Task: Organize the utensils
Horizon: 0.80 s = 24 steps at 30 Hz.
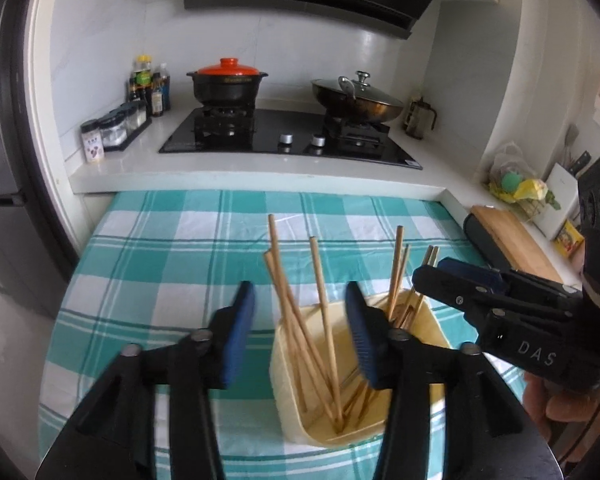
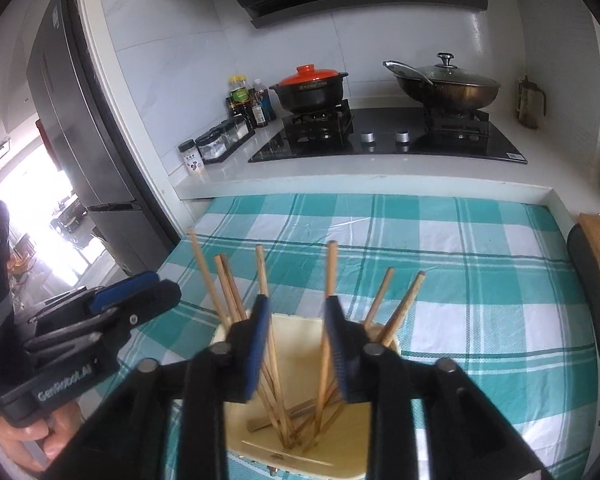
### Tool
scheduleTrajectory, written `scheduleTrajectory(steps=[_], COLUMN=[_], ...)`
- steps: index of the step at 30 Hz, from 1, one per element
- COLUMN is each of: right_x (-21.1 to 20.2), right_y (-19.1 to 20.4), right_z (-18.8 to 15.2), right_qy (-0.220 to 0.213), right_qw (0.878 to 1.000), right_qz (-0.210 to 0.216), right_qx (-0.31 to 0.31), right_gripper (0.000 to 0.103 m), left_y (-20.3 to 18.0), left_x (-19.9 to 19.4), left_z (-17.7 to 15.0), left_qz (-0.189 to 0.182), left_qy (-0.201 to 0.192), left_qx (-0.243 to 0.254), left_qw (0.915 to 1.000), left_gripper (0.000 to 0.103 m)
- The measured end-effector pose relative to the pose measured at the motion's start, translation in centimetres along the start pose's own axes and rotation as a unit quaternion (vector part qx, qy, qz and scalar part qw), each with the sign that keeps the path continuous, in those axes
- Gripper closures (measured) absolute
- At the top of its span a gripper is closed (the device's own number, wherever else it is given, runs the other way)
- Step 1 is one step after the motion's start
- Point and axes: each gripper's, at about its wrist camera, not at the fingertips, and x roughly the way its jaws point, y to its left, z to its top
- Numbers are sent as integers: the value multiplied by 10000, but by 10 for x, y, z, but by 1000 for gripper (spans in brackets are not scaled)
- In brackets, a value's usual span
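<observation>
A cream plastic holder stands on the teal checked cloth and holds several wooden chopsticks that lean in different directions. My left gripper is open above the holder's left half, and nothing is between its blue pads. In the right wrist view the same holder and chopsticks sit right under my right gripper, which is open with chopsticks standing in the gap, untouched. The right gripper also shows in the left wrist view, over the holder's right rim.
The checked cloth covers the table. Behind it is a white counter with a black hob, a red-lidded pot, a lidded wok and spice jars. A wooden board lies to the right, a fridge to the left.
</observation>
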Motion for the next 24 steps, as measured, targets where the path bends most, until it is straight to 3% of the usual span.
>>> scheduleTrajectory(steps=[3,6,11,13,16,19,24], right_x=[-26,-63,-132,-154,-179,-196,-216], right_y=[6,17,41,50,61,71,79], right_z=[-2,-8,-37,-54,-77,-100,-133], right_qy=[-263,-535,-859,-923,-941,-924,-875], right_qw=[9995,9974,9913,9899,9886,9865,9857], right_qz=[-174,-438,-910,-989,-1085,-1252,-1368], right_qx=[-51,-215,-416,-420,-450,-507,-450], right_gripper=[57,49,31,21,19,19,12], left_y=[-2,-5,-18,-24,-31,-43,-52], left_x=[-27,-55,-103,-118,-134,-151,-177], left_z=[-12,-25,-62,-76,-92,-105,-118], left_qz=[161,378,865,766,513,932,1147], left_qy=[-180,-281,-722,-715,-565,-587,-680], left_qx=[223,263,104,131,266,394,462], left_qw=[9995,9985,9936,9944,9967,9931,9900], left_gripper=[15,3,0,0,0,0,0])
